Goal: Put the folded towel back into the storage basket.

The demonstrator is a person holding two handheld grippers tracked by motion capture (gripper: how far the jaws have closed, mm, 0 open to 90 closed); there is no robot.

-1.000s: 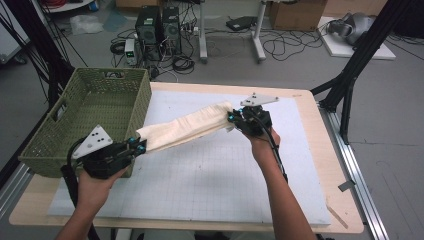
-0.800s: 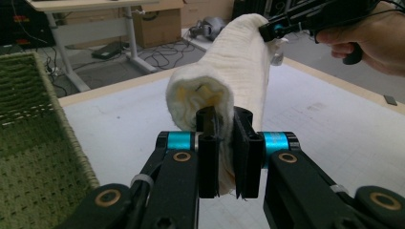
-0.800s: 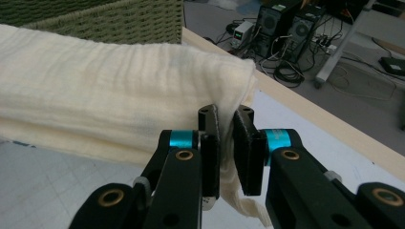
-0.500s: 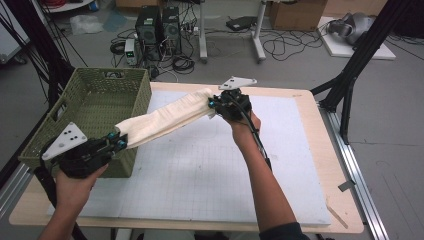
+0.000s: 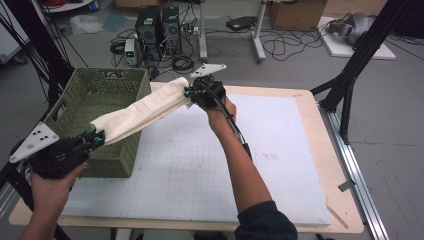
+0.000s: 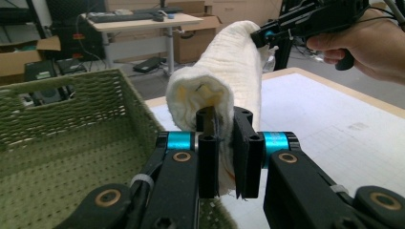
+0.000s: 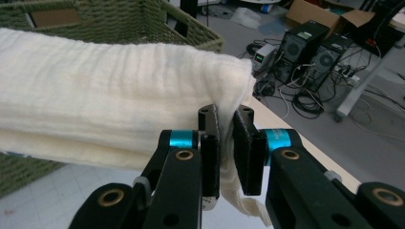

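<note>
Grey workshop floor strewn with cables and black computer towers lies beyond a pale wooden table, most of which is covered by a white gridded mat. At the table's left edge stands a green woven rectangular basket with cut-out handles.

A cream-coloured folded cloth, bundled into a long roll, is stretched in the air between two hand-held claws, above the near right corner of the basket. It slopes upward from its lower left end to its upper right end and touches neither the table nor the basket floor.

The left claw, low at the left by the basket's front corner, has its black jaws pinched tight on the cloth's near end; in the left gripper view the fabric is squeezed between the pads. The right claw, raised over the table's far edge, is likewise clamped shut on the opposite end, with a loose tail of fabric hanging below its jaws in the right gripper view.
</note>
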